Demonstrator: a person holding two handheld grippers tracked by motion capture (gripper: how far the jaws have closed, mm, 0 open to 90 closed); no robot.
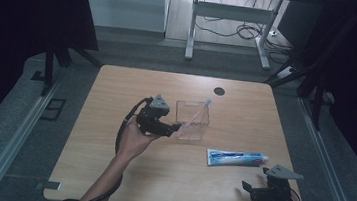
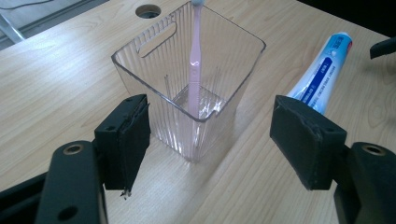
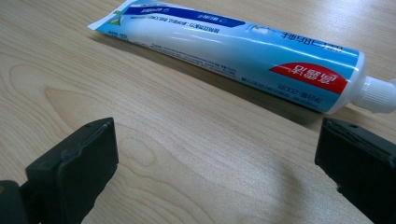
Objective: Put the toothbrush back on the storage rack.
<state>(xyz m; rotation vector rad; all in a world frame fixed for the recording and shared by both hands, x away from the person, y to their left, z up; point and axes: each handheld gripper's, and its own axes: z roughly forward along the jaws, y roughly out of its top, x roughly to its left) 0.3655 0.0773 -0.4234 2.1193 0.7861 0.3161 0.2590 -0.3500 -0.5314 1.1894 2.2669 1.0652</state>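
Observation:
A clear ribbed plastic cup [image 1: 192, 122] stands upright near the table's middle. A pink toothbrush [image 1: 199, 112] leans inside it, head up. My left gripper [image 1: 175, 129] sits just left of the cup, open; in the left gripper view its jaws [image 2: 214, 137] straddle the cup's near corner [image 2: 154, 65] without touching, and the toothbrush [image 2: 194, 60] rests against the far rim. A blue-and-white toothpaste tube [image 1: 237, 158] lies flat, cap to the right. My right gripper [image 1: 257, 182] hovers open just in front of it; the tube [image 3: 233, 51] lies beyond the spread jaws [image 3: 219, 154].
A round cable hole [image 1: 219, 90] is cut in the wooden table [image 1: 108, 173] behind the cup. A desk frame and cables [image 1: 244, 29] stand on the floor beyond the table. Dark curtains hang on both sides.

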